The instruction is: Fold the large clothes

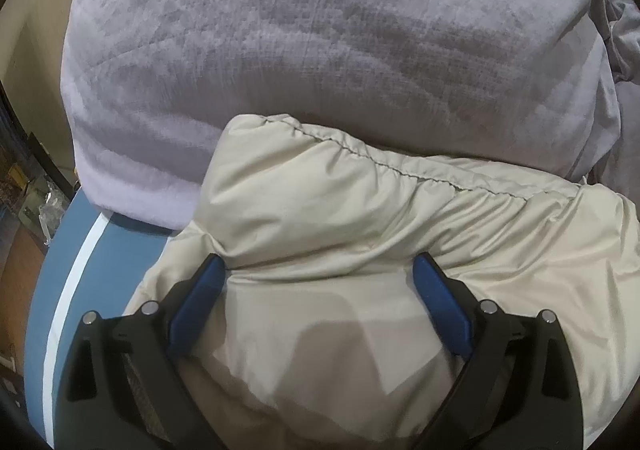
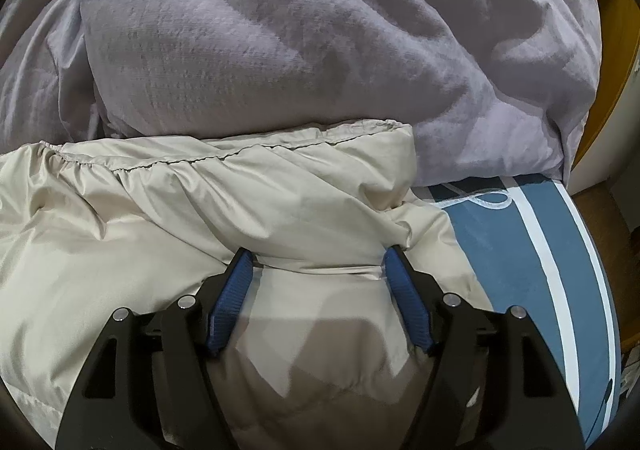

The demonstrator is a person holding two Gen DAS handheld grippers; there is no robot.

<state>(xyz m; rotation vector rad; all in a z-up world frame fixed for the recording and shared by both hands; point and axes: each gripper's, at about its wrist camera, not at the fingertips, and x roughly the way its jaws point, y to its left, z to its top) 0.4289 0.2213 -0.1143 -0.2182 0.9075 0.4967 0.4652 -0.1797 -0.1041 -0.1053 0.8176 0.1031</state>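
A puffy beige jacket (image 1: pixel 360 218) lies folded on the blue bed sheet (image 1: pixel 80 270), its gathered elastic hem along the far edge. My left gripper (image 1: pixel 320 270) is open, its blue pads resting on the jacket's left part, fingers spread with fabric between them, not pinched. In the right wrist view the same jacket (image 2: pixel 200 210) fills the lower left. My right gripper (image 2: pixel 320 260) is open, its blue pads pressed against a fold near the jacket's right end.
A large lilac-grey quilted duvet (image 1: pixel 320 50) is bunched just behind the jacket, also in the right wrist view (image 2: pixel 300 42). The blue sheet with a white stripe (image 2: pixel 540 250) shows at the bed's edges, with wooden floor (image 2: pixel 600 210) beyond.
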